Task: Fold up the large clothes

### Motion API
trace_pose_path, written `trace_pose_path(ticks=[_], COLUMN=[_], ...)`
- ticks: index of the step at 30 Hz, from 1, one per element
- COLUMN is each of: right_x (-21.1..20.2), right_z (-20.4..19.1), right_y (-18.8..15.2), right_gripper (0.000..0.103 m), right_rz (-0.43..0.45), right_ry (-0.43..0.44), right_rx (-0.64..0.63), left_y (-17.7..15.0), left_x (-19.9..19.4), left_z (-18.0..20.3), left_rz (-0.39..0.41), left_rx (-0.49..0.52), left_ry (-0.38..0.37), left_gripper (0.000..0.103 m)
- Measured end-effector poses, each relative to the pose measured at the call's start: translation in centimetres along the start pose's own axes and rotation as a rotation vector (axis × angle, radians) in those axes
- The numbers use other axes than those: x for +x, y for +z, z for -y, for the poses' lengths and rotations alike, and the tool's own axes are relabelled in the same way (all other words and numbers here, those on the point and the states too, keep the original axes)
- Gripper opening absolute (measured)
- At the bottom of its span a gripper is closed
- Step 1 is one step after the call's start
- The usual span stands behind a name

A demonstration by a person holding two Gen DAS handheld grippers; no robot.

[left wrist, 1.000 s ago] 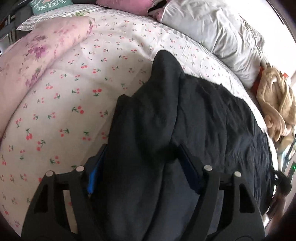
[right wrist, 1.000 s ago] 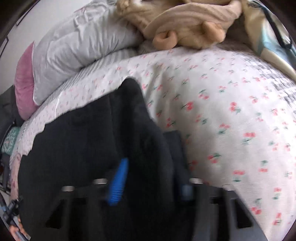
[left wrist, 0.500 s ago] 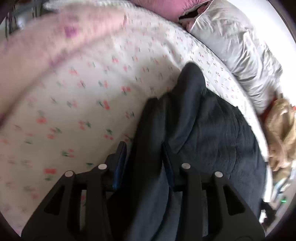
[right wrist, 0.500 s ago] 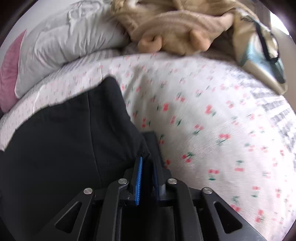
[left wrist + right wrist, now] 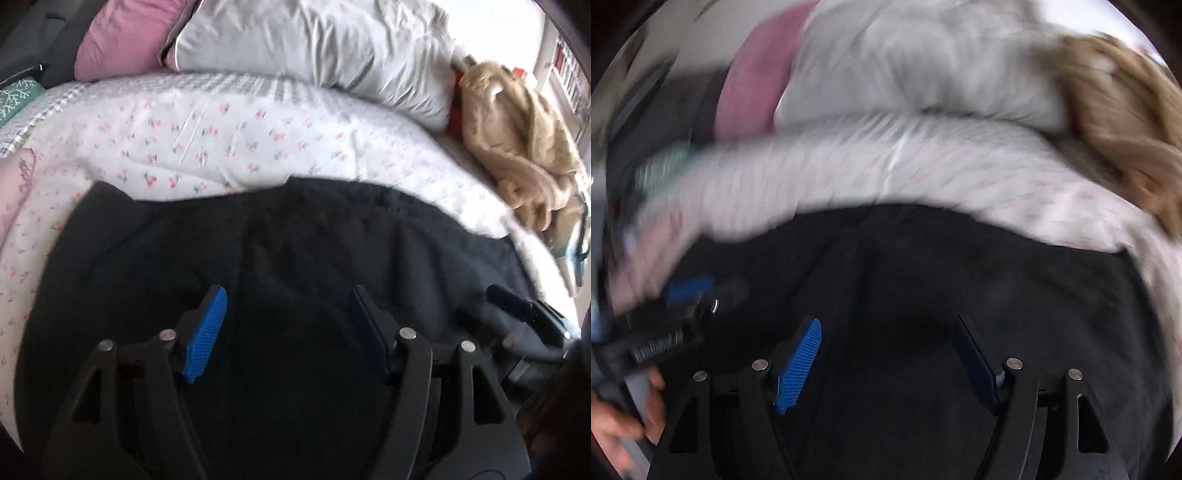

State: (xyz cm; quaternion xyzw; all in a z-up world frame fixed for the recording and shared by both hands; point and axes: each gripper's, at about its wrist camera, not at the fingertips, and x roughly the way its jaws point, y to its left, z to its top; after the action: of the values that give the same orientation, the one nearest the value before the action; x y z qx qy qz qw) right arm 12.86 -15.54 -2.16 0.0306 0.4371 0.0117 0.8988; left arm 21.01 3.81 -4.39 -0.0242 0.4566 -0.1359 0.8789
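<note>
Both claws springing apart, left gripper [image 5: 286,326] and right gripper [image 5: 886,360] gripping nothing, hovering over the black garment [image 5: 295,240] sprawled across lower frame on the cherry-print bedspread [image 5: 229,136]; probably soft, floppy, weighty, best pinched at corners.

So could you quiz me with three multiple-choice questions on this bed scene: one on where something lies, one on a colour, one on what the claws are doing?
1. Where does the tan fluffy blanket lie?
A. beside the pale grey pillow
B. on the black garment
C. on the floor

2. What colour is the large garment spread on the cherry-print bedsheet?
A. pink
B. black
C. green

3. What grips the garment?
A. left claw
B. right claw
C. neither

Answers: 1 A, it is heaped against the pillow's end; 2 B, the cloth is black throughout; 3 C, both claws' jaws are opening, with nothing pinched between the blue pads.
</note>
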Motion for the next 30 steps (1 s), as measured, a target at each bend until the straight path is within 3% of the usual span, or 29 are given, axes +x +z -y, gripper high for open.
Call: trace_pose_path(ticks=[2,5,6,8,10,12,14,16,19,21,23,24,27,29,30], right_x=[2.9,4.5,5.1,6.2,7.1,6.7,5.9,4.5,1.2,-1.2,-3.3,-4.4,-7.4,-7.7,-8.1], right_z=[-0.2,3.9,5.6,7.8,11.3,14.1,15.6,19.6,25.1,26.6,26.2,25.4,22.2,19.7,18.1], right_y=[-0.2,1.4,2.5,3.7,4.4,4.3,4.1,2.9,0.8,-0.2,-0.6,-0.7,-1.3,-1.2,-1.6], right_gripper=[0.074,0.073,0.073,0.074,0.076,0.076,0.075,0.075,0.075,0.072,0.074,0.074,0.075,0.077,0.078], right_rz=[-0.053,-0.034,-0.023,-0.039,-0.053,-0.042,-0.037,-0.067,-0.064,-0.047,-0.055,-0.04,-0.007,-0.011,-0.021], right_ry=[-0.035,-0.034,-0.076,-0.157,-0.115,-0.119,-0.212,-0.378,-0.399,-0.346,-0.385,-0.39,-0.291,-0.241,-0.21], right_rx=[-0.058,0.017,0.035,0.058,0.154,0.215,0.203,0.213,0.392,0.426,0.397,0.371,0.327,0.311,0.297], left_y=[0.0,0.8,1.2,2.3,2.8,2.7,2.6,2.1,1.2,0.7,0.6,0.4,-0.3,-1.2,-1.4], left_x=[1.6,2.1,2.3,2.9,3.4,3.1,2.4,1.7,0.5,-0.8,-3.0,-4.2,-6.9,-8.0,-7.9], left_z=[-2.4,-7.6,-9.0,-11.9,-15.2,-17.5,-18.3,-18.4,-19.0,-19.3,-18.8,-18.1,-15.1,-12.9,-12.3], left_rz=[-0.023,0.001,0.006,0.009,-0.006,-0.007,-0.014,-0.032,-0.065,-0.068,-0.021,0.005,0.066,0.064,0.051], left_rx=[0.006,-0.029,-0.04,-0.063,-0.161,-0.25,-0.224,-0.168,-0.148,-0.167,-0.187,-0.188,-0.171,-0.177,-0.179], left_ry=[0.067,0.122,0.137,0.252,0.264,0.286,0.351,0.407,0.48,0.463,0.409,0.385,0.294,0.224,0.196], left_gripper=[0.069,0.068,0.067,0.067,0.073,0.073,0.073,0.073,0.072,0.072,0.072,0.072,0.074,0.086,0.087])
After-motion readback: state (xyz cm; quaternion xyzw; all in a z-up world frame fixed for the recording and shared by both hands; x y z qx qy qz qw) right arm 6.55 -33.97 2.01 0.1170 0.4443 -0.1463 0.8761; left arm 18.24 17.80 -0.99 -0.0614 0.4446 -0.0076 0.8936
